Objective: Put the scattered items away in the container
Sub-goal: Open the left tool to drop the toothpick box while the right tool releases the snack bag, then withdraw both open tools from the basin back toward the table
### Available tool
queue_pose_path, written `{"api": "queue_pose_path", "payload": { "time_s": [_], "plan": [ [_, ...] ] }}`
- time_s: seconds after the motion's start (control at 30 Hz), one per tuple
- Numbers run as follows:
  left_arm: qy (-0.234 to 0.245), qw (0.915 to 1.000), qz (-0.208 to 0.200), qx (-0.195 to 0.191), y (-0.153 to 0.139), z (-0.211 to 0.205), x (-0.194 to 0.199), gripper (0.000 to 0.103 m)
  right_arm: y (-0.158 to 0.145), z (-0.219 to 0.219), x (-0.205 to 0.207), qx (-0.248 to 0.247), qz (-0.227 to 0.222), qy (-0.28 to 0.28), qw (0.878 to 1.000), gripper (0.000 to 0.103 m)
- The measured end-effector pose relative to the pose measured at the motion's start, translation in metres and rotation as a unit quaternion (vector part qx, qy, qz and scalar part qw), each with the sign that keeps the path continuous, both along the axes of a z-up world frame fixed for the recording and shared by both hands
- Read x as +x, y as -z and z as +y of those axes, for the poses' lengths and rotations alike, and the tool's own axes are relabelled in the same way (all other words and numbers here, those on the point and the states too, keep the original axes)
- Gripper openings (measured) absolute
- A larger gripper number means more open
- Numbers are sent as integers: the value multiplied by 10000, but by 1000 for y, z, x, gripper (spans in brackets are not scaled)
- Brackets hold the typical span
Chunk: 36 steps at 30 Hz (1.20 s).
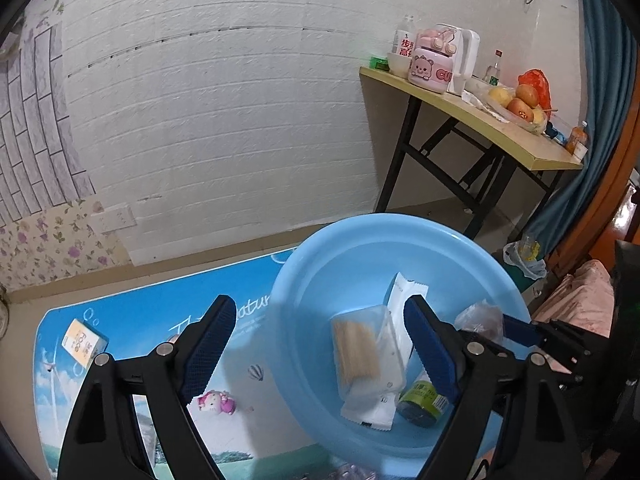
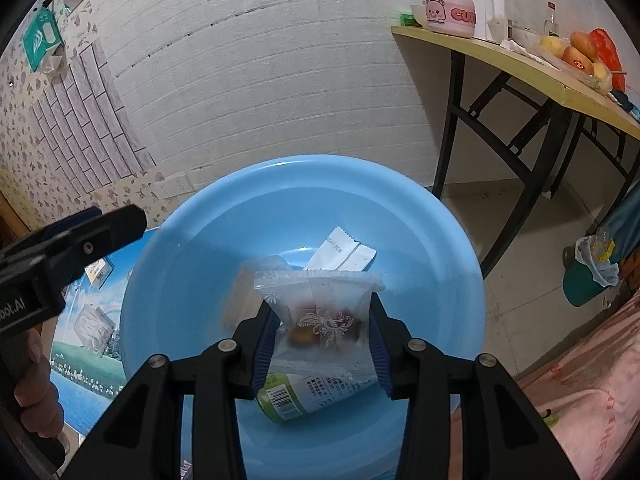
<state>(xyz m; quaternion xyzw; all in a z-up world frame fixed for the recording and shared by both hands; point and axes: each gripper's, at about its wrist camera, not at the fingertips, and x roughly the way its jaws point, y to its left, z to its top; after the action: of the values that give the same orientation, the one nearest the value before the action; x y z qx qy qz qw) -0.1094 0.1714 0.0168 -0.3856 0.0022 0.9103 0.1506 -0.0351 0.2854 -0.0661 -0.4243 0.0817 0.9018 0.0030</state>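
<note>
Right wrist view: a translucent snack packet [image 2: 320, 308] is pinched by the right tongs [image 2: 322, 344] above the blue basin [image 2: 160, 272], held there presumably for dropping beside the green jar [image 2: 280, 400]. The left tongs [image 1: 316, 344] are spread wide, empty, over the table [image 1: 132, 320].

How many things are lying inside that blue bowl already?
3, others may be hidden. In the blue bowl: a toothpick box in the middle, a white sachet under it, and a green jar nearest the camera. The right tool holds a snack packet above them.
</note>
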Motion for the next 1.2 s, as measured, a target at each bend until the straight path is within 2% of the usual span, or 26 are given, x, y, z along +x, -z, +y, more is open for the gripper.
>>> {"api": "queue_pose_path", "payload": {
  "time_s": [0.17, 0.23, 0.3, 0.33, 0.4, 0.8, 1.2],
  "plan": [
    [-97, 9999, -62, 41, 2, -10, 3, 85, -2, -6, 2, 112, -9, 53, 9999, 49],
    [-130, 9999, -65, 20, 2, -14, 4, 86, -2, -7, 1, 197, -45, 50, 9998, 71],
    [-165, 9998, -62, 7, 2, -18, 6, 87, -5, -8, 3, 289, 17, 176, 9994, 86],
    [-193, 9998, -60, 19, 1, -21, 7, 87, -6, -9, 4, 316, 52, 239, 9992, 89],
    [-245, 9997, -61, 54, 1, -27, 8, 87, -11, -9, 7, 394, 152, 361, 9985, 89],
    [-465, 9988, -96, 88, 8, -58, 18, 87, -13, -21, 8, 475, 64, 219, 9986, 89],
    [-914, 9955, -234, 41, 25, -119, 37, 87, -14, -53, 7, 518, 84, -51, 9986, 89]
  ]
}}
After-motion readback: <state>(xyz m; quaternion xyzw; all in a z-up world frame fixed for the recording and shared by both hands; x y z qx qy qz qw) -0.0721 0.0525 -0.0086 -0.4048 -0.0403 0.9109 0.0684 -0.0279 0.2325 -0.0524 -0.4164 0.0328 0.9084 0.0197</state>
